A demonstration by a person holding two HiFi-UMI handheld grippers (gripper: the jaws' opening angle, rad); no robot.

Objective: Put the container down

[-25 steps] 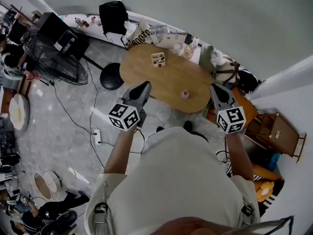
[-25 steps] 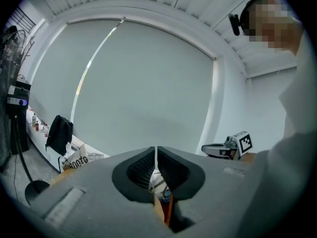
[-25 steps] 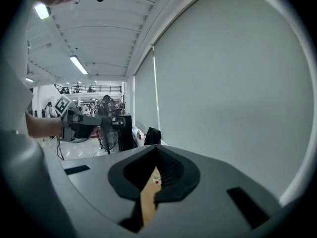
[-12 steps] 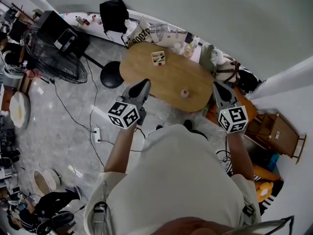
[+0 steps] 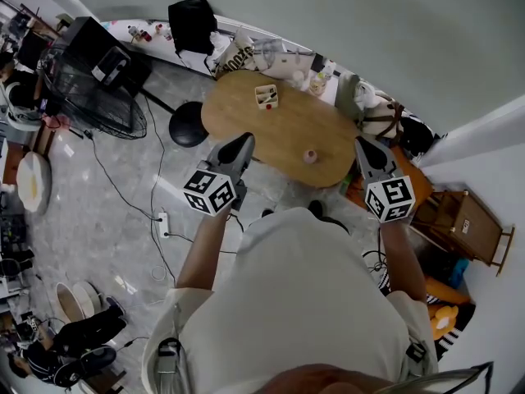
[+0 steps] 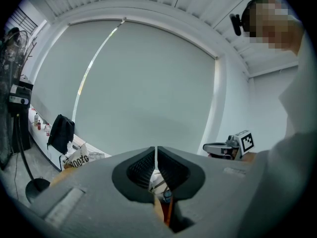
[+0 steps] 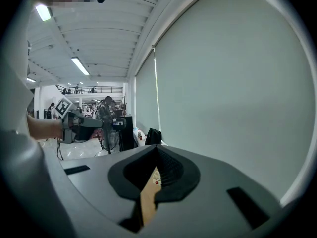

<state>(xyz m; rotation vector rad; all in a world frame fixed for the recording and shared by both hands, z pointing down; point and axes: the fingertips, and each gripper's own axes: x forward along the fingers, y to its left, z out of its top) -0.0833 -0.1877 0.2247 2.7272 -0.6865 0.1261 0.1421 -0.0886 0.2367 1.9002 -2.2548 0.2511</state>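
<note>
Oval wooden tabletop (image 5: 287, 142) sits right by a pale grey wall (image 5: 369, 23), with a black round stool (image 5: 187, 126) just beside it. Speckled grey floor (image 5: 98, 212), big black fan (image 5: 86, 97) off left, strip lights (image 7: 79, 65) overhead.

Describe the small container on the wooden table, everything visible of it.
The container is a small, pale, open-topped box that looks wooden or card, apparently divided inside; its contents are too small to tell. It stands upright near the far left end of the oval wooden table, with a tiny red piece at its near edge. It is well apart from the small pinkish object. Nothing grips it: the left gripper and right gripper are shut and empty, on the table's near side.
</note>
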